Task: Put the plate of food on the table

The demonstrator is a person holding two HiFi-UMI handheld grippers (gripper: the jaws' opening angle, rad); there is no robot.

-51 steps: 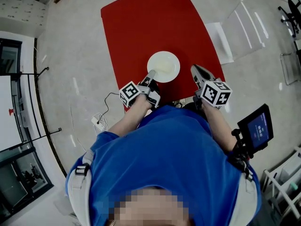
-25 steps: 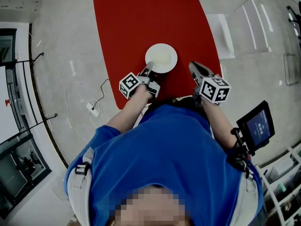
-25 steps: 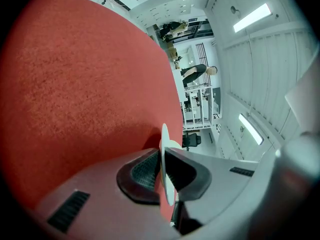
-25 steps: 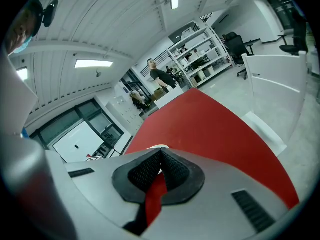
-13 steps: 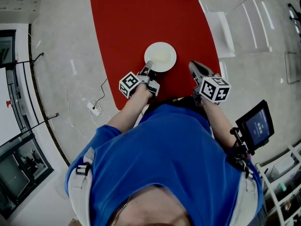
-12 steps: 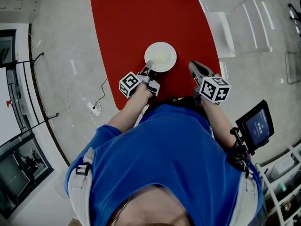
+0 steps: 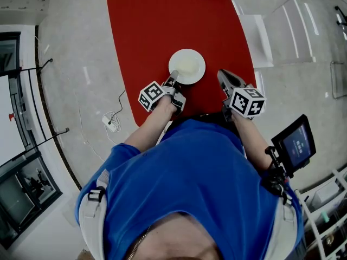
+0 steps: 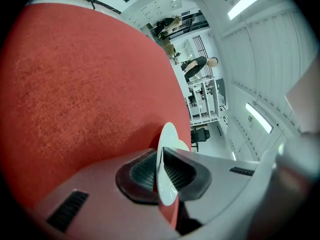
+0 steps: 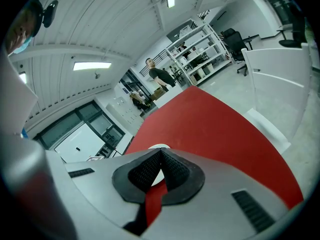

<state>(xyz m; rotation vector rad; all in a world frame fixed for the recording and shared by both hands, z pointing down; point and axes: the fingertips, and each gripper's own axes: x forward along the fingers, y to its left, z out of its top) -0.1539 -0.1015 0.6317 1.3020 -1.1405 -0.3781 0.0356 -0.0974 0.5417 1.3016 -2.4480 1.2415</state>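
A white plate (image 7: 187,66) with pale food lies over the near part of the red table (image 7: 162,20). My left gripper (image 7: 172,82) is shut on the plate's near-left rim. In the left gripper view the plate (image 8: 167,139) stands edge-on between the ribbed pads (image 8: 142,171) of the left gripper (image 8: 161,176). Whether the plate rests on the table I cannot tell. My right gripper (image 7: 225,77) hovers over the table's near right edge, a little right of the plate. The right gripper (image 9: 160,150) is shut with nothing in it, and the plate (image 9: 159,147) peeks from behind its tips.
A white chair (image 7: 282,31) stands on the floor right of the table. A cable with a power adapter (image 7: 111,124) lies on the floor to the left. A small screen (image 7: 295,145) sits by my right arm. Shelving (image 9: 200,54) and people stand far off.
The left gripper has carried the plate a little farther in over the red table. The right gripper has stayed beside it, shut. Over the last half second almost nothing moves.
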